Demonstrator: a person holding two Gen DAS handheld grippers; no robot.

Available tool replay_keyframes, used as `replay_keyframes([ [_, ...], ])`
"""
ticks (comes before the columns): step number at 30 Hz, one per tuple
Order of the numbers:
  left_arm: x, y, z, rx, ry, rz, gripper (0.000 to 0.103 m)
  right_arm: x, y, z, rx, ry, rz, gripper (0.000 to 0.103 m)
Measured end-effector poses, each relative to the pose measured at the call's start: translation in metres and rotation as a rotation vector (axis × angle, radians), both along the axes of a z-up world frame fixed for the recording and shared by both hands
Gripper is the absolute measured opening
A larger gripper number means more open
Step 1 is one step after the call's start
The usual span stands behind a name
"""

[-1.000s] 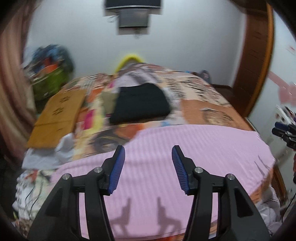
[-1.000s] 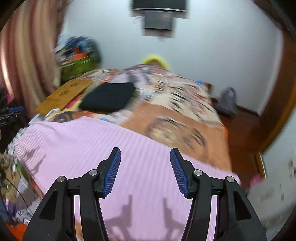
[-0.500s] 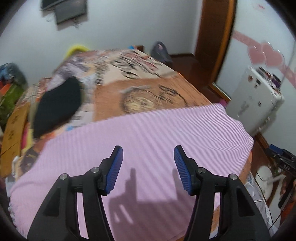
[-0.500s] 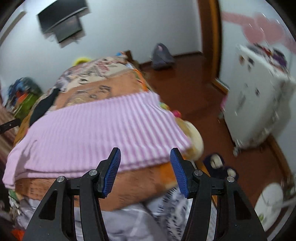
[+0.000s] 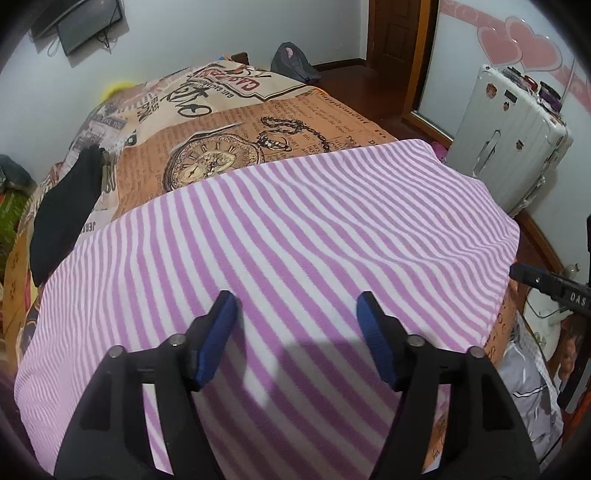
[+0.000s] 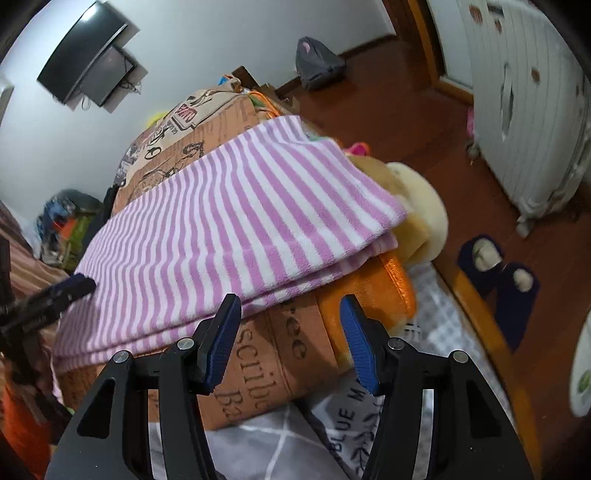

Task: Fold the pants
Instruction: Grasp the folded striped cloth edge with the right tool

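Left wrist view: black folded pants (image 5: 64,210) lie at the left edge on the printed bedspread (image 5: 229,147), beyond the striped towel (image 5: 277,240). Left gripper (image 5: 295,314), empty, is opening above the towel; right gripper (image 6: 290,314) hangs half open, empty, at the bed corner. Best swing both toward the pants first. Their far edge is hidden.

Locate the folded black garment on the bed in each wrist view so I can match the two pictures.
Left wrist view: the black garment lies at the left edge, on the printed bedspread beyond the far left corner of the pink striped cloth.
Right wrist view: only a dark sliver shows at left, behind the striped cloth's far edge.
Shared landmark: the wall-mounted TV, upper left in both.
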State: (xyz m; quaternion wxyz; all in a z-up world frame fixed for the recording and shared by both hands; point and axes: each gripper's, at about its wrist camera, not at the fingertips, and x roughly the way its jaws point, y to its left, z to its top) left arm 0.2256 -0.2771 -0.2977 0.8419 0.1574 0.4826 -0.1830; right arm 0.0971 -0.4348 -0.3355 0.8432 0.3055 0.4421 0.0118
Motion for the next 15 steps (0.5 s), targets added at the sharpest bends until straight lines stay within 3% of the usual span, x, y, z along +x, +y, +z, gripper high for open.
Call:
replay_keyframes([
  [6, 0.002, -0.007, -0.003, 0.017, -0.017, 0.002, 0.077, 0.01, -0.005, -0.014, 0.086, 0.01, -0.014, 0.055],
  [15, 0.004, -0.011, -0.004, 0.028, -0.02, 0.003, 0.079, 0.017, -0.019, -0.013, 0.175, -0.054, -0.114, 0.059],
])
